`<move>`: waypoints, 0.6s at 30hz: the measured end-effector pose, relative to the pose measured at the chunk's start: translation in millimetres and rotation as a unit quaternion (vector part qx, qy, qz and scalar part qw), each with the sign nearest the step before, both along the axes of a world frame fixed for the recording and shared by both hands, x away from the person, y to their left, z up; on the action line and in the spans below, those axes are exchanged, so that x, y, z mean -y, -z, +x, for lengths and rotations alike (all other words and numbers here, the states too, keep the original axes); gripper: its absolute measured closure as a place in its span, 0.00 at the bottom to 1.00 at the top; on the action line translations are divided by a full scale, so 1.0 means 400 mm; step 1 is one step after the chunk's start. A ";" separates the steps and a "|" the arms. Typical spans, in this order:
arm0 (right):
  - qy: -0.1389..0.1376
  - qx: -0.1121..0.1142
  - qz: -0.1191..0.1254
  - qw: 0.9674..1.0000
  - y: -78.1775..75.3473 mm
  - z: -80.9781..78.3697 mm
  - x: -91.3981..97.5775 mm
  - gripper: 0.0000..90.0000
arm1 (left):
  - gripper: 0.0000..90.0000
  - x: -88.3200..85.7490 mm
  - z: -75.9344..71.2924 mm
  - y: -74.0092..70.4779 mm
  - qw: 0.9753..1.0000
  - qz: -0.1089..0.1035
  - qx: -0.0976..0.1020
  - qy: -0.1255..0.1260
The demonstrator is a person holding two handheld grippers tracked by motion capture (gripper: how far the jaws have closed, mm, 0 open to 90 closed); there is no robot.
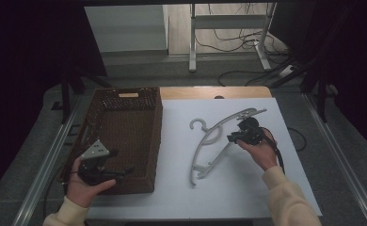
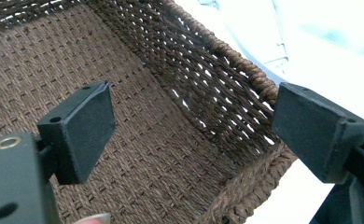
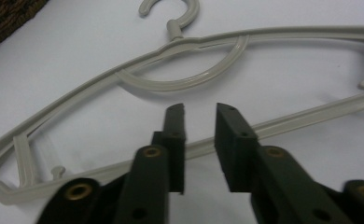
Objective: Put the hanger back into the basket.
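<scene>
Two claws, one hanger: you work at a white table [image 1: 247, 188] with a woven brown basket [image 1: 155, 136] at your left.
Step in hand: your right gripper [image 3: 201, 140] is set to take the grey plastic hanger [image 1: 210, 139] by its straight lower bar, by the look of it to carry it to the basket.
Right claw: narrowed to a slim gap. The bar runs behind the jaws in the right gripper view, and it is hard to tell whether the pads press on it yet.
Left claw: your left gripper [image 2: 189, 126] is spread wide with nothing between the pads, hovering over the basket's near right corner.
Where the hanger lies: flat on the white top, just right of the basket and apart from it, hook [image 3: 171, 11] pointing toward the far end of the table, arms running diagonally across the sheet.
Hanger and claw: the lower bar crosses level with the right jaw tips, the curved brace [image 3: 185, 79] and the hook beyond them.
Doing it well: seat the bar squarely between both pads before you squeeze. A thin bar flat on the table will likely slip out of a shallow pinch. Lift it level so the long arms do not swing or catch the basket rim [image 2: 238, 58].
Left hand's part: keep it clear of the basket opening.
</scene>
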State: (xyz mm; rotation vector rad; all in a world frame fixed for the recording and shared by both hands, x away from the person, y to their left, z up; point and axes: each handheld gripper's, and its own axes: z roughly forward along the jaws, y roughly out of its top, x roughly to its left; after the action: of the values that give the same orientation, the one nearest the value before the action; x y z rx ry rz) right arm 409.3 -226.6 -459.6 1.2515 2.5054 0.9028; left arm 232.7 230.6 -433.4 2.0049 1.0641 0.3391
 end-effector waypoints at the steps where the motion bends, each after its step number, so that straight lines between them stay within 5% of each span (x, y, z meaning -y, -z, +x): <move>1: 0.004 -0.012 -0.005 1.000 0.006 0.013 -0.010 0.89 | 0.15 0.000 0.000 0.000 1.000 0.000 0.000 0.000; 10: -0.008 -0.023 -0.039 0.999 0.030 0.056 -0.057 1.00 | 0.15 0.000 0.000 0.001 1.000 0.001 -0.002 0.000; 18: 0.020 -0.020 -0.076 0.997 0.045 0.079 -0.054 1.00 | 0.15 0.001 0.000 0.003 1.000 0.003 -0.003 0.002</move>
State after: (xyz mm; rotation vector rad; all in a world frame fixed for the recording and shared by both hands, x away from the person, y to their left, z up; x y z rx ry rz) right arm 440.8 -205.1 -477.6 1.2761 2.5163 0.6698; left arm 232.9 230.3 -434.7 2.0137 1.0637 0.3348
